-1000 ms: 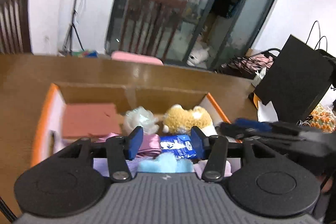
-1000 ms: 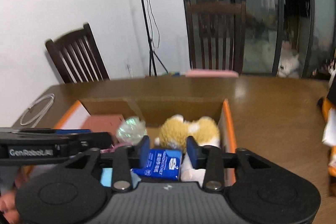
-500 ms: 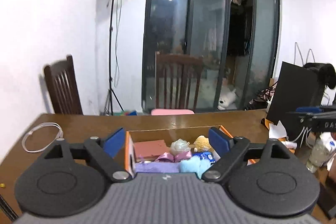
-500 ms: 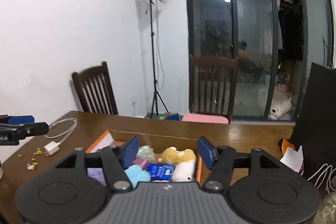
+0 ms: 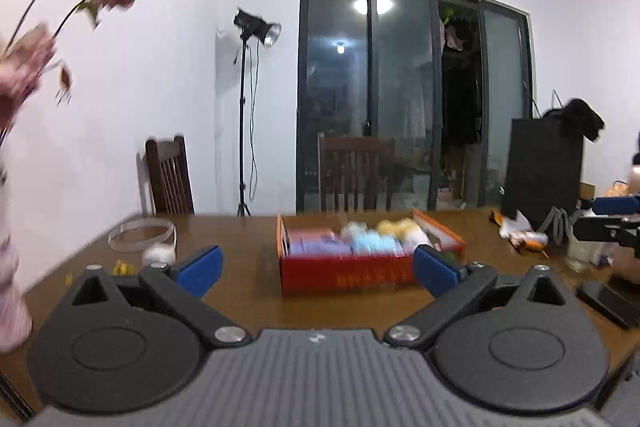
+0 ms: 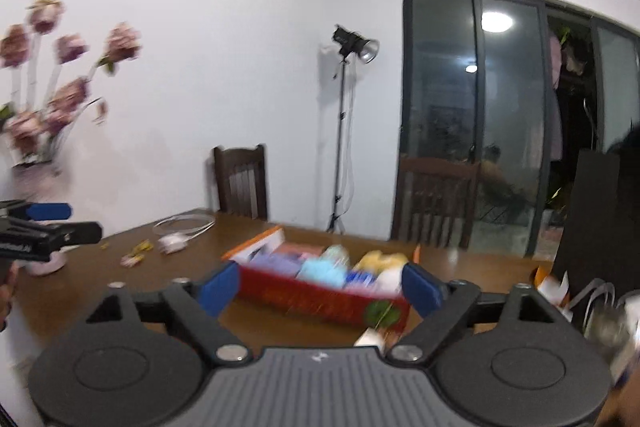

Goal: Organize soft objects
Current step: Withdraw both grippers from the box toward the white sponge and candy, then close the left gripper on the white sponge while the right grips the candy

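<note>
A red and orange box (image 5: 348, 273) stands on the brown table (image 5: 240, 239), filled with soft things: a yellow plush toy (image 5: 404, 229), a light blue soft piece (image 5: 370, 241), purple and pink items (image 5: 312, 243). The box also shows in the right wrist view (image 6: 320, 297), with the yellow plush (image 6: 380, 261) in it. My left gripper (image 5: 318, 269) is open wide and empty, held back from the box. My right gripper (image 6: 320, 287) is open wide and empty, also back from the box. Both views are blurred by motion.
A white cable coil (image 5: 142, 233) and small yellow bits (image 5: 120, 267) lie left of the box. A black bag (image 5: 542, 167), wrappers (image 5: 520, 235) and a dark phone (image 5: 608, 301) are on the right. A vase of pink flowers (image 6: 48, 87) stands far left. Wooden chairs (image 5: 356, 171) line the far side.
Both grippers opened, letting go of the blue packet in the box, and drew back and up from it. The box is now farther away in both views.
</note>
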The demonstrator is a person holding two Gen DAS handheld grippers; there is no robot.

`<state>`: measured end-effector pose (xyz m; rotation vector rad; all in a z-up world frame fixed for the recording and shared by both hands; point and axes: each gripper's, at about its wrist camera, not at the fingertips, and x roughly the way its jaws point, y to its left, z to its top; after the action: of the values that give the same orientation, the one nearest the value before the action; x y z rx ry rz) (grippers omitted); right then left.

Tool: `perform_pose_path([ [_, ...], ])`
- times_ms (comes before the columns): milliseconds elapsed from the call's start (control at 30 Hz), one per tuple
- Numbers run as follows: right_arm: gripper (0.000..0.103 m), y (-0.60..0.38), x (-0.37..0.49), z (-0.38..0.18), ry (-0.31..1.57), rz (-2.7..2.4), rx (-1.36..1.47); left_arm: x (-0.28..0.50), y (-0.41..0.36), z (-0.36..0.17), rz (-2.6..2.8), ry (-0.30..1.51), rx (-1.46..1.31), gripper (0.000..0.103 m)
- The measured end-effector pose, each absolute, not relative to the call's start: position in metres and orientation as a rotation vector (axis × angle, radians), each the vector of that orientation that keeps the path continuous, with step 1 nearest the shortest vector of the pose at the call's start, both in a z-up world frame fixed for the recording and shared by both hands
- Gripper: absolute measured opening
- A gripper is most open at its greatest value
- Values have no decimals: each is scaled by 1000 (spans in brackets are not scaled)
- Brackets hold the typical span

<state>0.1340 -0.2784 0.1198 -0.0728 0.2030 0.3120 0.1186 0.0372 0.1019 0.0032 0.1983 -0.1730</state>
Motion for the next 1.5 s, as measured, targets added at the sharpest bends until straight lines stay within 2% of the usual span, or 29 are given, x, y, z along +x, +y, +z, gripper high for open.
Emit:
perform_pose_path([
  [167,90,-284,79,81,221,309,14,93,48,81,-132,246,-31,103],
  [533,90,-290,100,47,303,231,33,116,37,60,-162,325,-48,103],
  [733,89,-308,151,31,320,186,97,169,-12,41,-208,396,-30,103],
  [1067,88,-382,274,19,382,60,338,299,-140,7,-410,486,23,101],
  [1167,87,-393,304,18,386,72,350,340,-167,-2,-435,544,19,89],
  [1233,83,-398,323,17,399,79,356,363,-178,-7,-436,590,-3,84],
  [1367,83,-405,353,6,401,93,400,389,-187,-22,-453,655,-23,50],
  [1400,83,-406,358,2,399,98,418,389,-186,-21,-464,638,-21,34],
  [1500,81,-405,368,-12,445,135,467,387,-182,-20,-479,639,2,28],
])
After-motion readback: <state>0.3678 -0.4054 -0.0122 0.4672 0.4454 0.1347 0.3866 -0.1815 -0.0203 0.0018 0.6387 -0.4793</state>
